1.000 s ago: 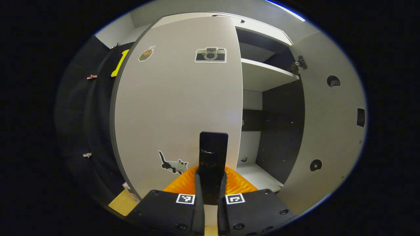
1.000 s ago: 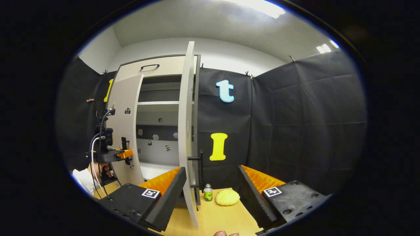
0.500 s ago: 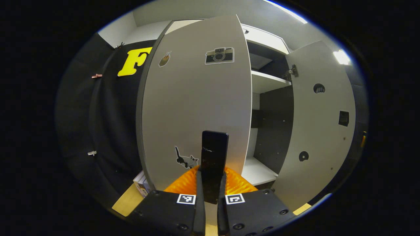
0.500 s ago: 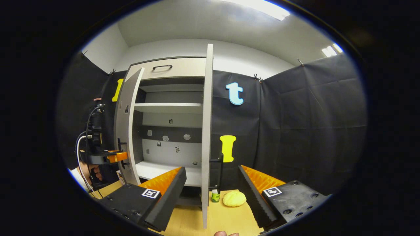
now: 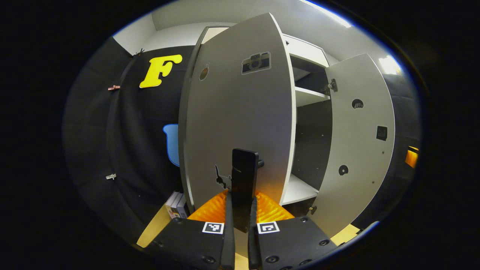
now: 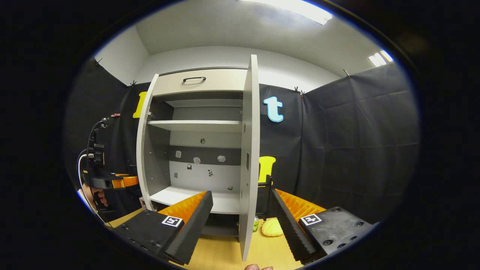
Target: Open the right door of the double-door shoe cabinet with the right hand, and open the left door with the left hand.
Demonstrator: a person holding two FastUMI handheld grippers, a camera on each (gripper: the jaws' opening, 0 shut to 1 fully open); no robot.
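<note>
The shoe cabinet (image 6: 198,125) stands with both doors swung out. In the left gripper view, the left door (image 5: 240,112), grey with stickers, faces me. Its black handle (image 5: 244,168) sits clamped between the orange fingers of my left gripper (image 5: 242,195). The right door (image 5: 356,146) hangs open to the right, inner face showing. In the right gripper view, my right gripper (image 6: 240,221) is open and holds nothing. The right door (image 6: 250,157) stands edge-on beyond the gap, with its black handle (image 6: 268,195) behind it. Farther left, the left gripper (image 6: 108,182) and a hand are beside the left door (image 6: 143,150).
White shelves (image 6: 195,125) and a dark back panel show inside the cabinet, under a top drawer (image 6: 195,79). A small green bottle (image 6: 256,224) and a yellow lumpy object (image 6: 272,227) lie on the wooden table (image 6: 221,255) behind the right door. Books (image 5: 176,204) stand beside the cabinet's left foot.
The left door has swung further out with my left gripper on its handle. The right door has also swung wider, and the cabinet's inside now shows fully in the right gripper view.
</note>
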